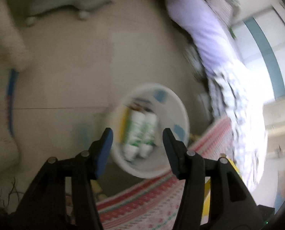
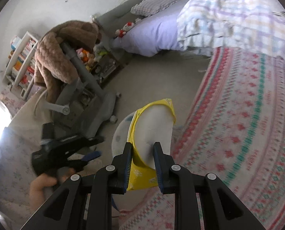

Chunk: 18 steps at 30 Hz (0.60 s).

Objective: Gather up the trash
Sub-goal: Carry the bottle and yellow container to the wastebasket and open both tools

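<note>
A white trash bin (image 1: 178,113) with blue spots stands on the floor and holds two white-and-green bottles (image 1: 140,134) and a yellow item. My left gripper (image 1: 137,134) is open and empty, hovering over the bin's mouth. My right gripper (image 2: 143,153) is shut on a yellow snack bag (image 2: 153,126) with a silvery inside, holding it above the bin (image 2: 121,134). The left gripper (image 2: 65,153) also shows in the right wrist view, to the left of the bin.
A pink patterned rug (image 2: 238,124) lies to the right of the bin. A bed with a lilac sheet (image 2: 152,34) stands behind. A grey chair (image 2: 81,88) draped with a brown plush blanket and a bookshelf (image 2: 21,61) stand at the left.
</note>
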Each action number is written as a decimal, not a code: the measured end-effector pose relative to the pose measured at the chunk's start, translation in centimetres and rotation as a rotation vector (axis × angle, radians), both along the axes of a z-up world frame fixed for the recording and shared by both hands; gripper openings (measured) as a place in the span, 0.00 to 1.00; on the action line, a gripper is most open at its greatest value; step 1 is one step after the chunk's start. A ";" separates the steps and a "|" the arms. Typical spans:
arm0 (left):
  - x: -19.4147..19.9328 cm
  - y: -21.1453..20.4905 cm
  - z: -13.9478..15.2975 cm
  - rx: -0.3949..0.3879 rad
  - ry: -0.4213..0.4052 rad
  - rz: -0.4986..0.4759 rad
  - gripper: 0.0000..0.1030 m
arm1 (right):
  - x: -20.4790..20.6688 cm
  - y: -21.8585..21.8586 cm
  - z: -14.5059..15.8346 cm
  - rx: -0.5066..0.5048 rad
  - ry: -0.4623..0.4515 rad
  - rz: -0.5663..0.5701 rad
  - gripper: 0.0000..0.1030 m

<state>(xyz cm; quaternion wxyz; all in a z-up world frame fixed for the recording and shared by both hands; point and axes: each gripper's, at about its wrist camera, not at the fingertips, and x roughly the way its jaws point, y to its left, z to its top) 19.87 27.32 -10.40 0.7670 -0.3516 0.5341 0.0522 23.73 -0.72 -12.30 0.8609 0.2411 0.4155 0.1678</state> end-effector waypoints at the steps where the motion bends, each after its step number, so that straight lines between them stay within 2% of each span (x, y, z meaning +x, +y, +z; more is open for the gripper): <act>1: -0.3 0.8 0.1 0.002 0.003 0.029 0.55 | 0.6 0.7 -0.2 -0.006 0.002 0.011 0.22; 5: -0.9 2.7 0.7 0.013 -0.008 0.089 0.55 | 3.4 4.2 -1.4 -0.045 0.021 0.056 0.23; 11: -0.7 1.9 1.2 0.030 -0.033 0.072 0.56 | 7.0 8.2 -3.3 -0.114 0.061 0.082 0.29; 18: -1.0 0.4 2.3 0.074 -0.057 0.001 0.56 | 5.8 7.7 -3.5 -0.151 0.070 0.076 0.38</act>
